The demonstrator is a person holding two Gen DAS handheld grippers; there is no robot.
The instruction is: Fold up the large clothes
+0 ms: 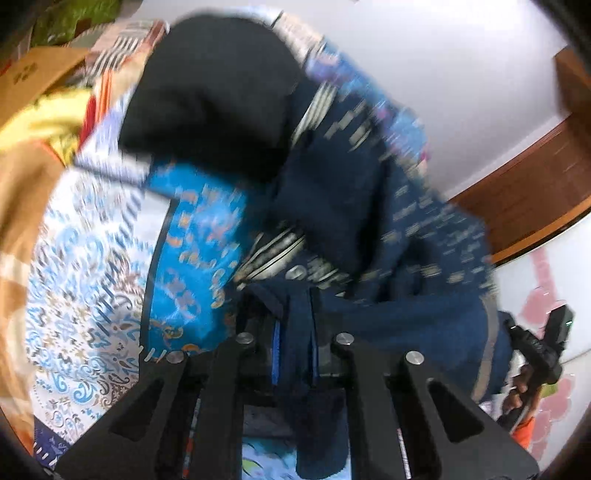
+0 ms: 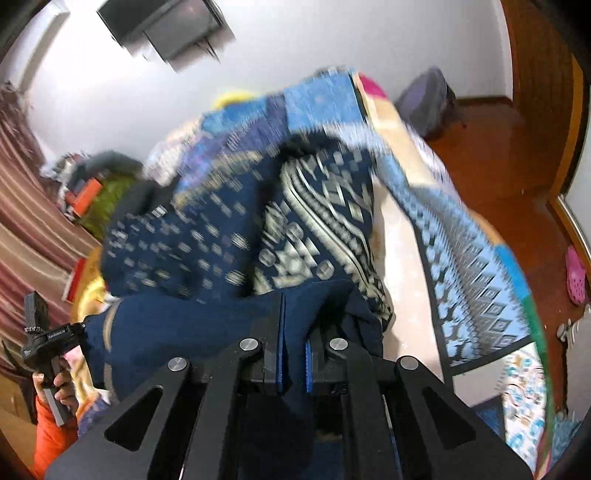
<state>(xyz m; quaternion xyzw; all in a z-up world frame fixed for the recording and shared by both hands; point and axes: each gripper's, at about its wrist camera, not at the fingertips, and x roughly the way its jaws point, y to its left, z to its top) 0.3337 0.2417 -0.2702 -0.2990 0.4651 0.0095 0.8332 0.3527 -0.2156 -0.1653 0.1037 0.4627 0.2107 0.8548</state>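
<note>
A large navy garment with a cream geometric pattern (image 1: 417,221) hangs between both grippers above a bed; it also shows in the right wrist view (image 2: 229,236). My left gripper (image 1: 295,314) is shut on a navy edge of it. My right gripper (image 2: 293,325) is shut on another navy edge. The cloth is stretched and lifted, and both views are motion blurred. The right gripper's handle (image 1: 535,350) shows at the right of the left wrist view, and the left gripper's handle (image 2: 48,343) at the left of the right wrist view.
The bed carries a blue and white patterned sheet (image 1: 85,288) and a bright blue cloth (image 1: 199,236). A black garment (image 1: 214,96) lies beyond. A cardboard box (image 1: 33,81) stands far left. Wooden floor (image 2: 517,155), pink shoe (image 2: 576,275) and wall TV (image 2: 166,26) are around.
</note>
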